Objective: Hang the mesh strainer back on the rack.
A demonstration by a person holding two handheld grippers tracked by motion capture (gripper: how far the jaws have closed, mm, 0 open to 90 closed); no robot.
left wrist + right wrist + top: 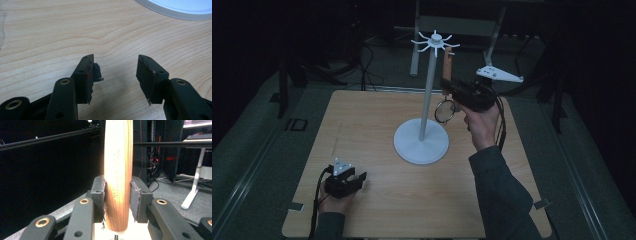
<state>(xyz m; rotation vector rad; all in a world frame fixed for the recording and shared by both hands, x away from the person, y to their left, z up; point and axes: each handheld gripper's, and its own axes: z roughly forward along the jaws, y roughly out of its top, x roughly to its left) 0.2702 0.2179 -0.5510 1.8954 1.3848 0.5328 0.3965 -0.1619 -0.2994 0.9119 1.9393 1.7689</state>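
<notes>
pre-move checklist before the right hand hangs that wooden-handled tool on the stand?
1. Right tongs shut on the wooden handle: ok.
2. Handle upright in the grip, ring end hanging below: ok.
3. Handle top close to the hook arms of the stand: ok.
4. Hanging hole or loop on the handle: cannot tell.
5. Left tongs open, holding nothing, low over the table and away from the pole: ok.
6. Stand base flat on the table: ok.

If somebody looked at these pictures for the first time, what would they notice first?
Probably the tall white stand in the middle of the wooden table, with spokes at its top. Next, the right gripper lifted beside the pole, clamped on a wooden handle with a round ring hanging below. The left gripper sits open low over the table.
</notes>
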